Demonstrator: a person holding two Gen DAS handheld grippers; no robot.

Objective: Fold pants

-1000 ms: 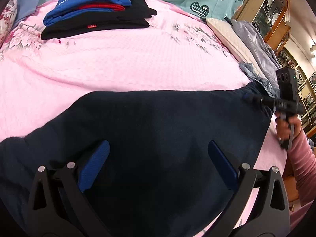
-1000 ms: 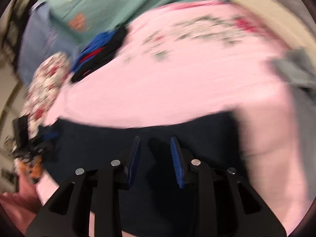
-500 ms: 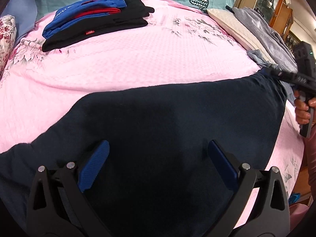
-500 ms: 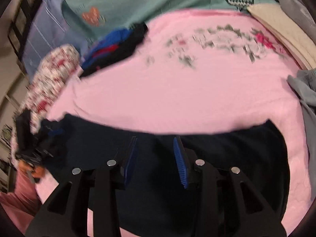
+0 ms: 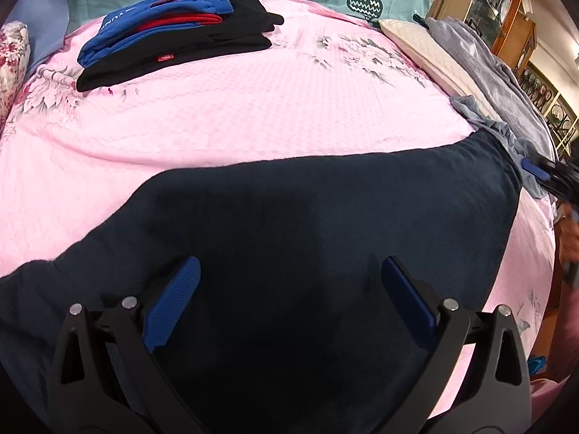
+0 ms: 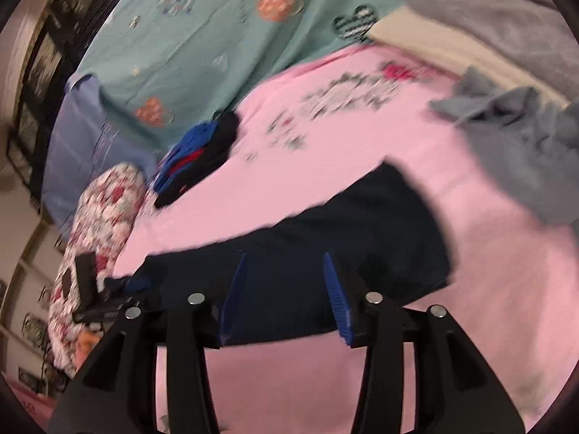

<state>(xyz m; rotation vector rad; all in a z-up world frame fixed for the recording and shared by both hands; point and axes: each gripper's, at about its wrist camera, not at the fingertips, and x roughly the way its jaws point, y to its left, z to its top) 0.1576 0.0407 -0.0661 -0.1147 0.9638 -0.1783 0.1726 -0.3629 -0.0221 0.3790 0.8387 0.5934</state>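
Pants, dark navy, are lying spread across the pink bedspread, filling the lower middle of the left wrist frame and reaching toward its right edge. The left tool is hovering over the fabric at the bottom of that frame, its 2 blue pads spread wide apart and holding nothing. The right tool is sitting at the bottom center of the blurred right wrist frame, its pads parted to a moderate gap with nothing between them, above the near edge of the pants. In the left wrist frame it is showing only as a blue tip at the far right edge, just beside the pants' corner. A stack of folded clothes, blue, red and black, is resting at the upper left, and grey garments are lying at the upper right.
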